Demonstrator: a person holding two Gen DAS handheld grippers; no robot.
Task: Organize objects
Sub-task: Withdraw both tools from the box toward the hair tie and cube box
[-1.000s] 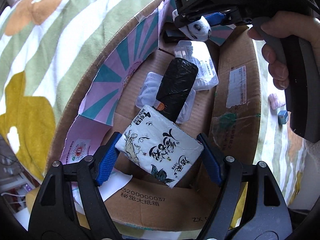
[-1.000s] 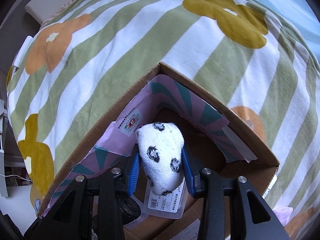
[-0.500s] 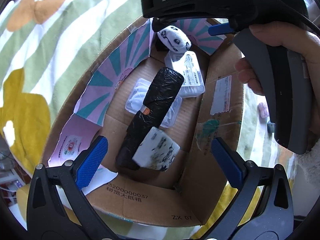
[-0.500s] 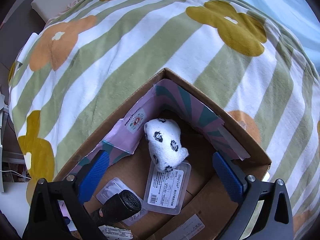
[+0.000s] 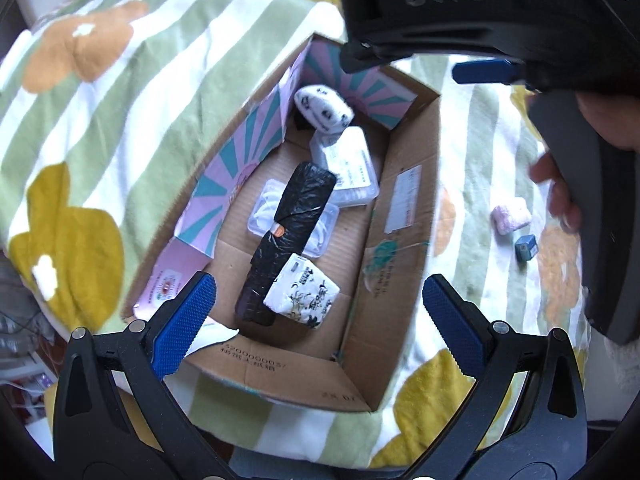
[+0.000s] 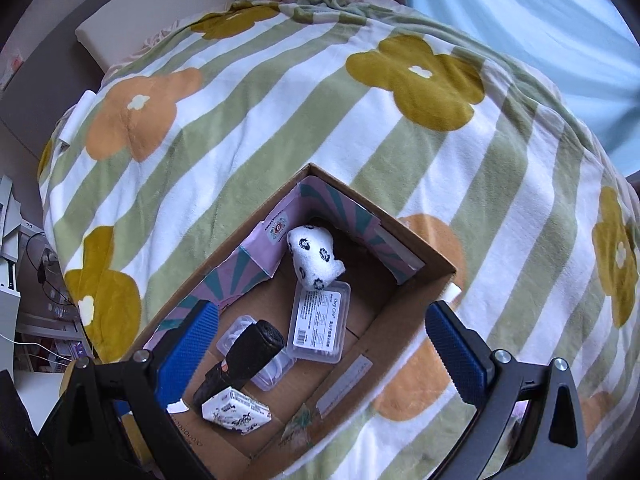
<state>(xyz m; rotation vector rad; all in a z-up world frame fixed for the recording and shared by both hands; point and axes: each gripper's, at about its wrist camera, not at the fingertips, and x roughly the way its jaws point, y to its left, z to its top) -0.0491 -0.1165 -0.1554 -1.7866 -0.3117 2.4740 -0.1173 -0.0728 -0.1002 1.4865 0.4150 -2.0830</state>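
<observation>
Left gripper point(image 5: 318, 304) and right gripper point(image 6: 322, 342): jaws spread wide, nothing between them, both above the cardboard box point(image 5: 404, 216). Tissue pack point(image 5: 302, 290) lies at the box's near end against the black roll point(image 5: 292, 236). Spotted plush point(image 6: 314, 256) sits in the far corner, touching a clear case point(image 6: 320, 326).
</observation>
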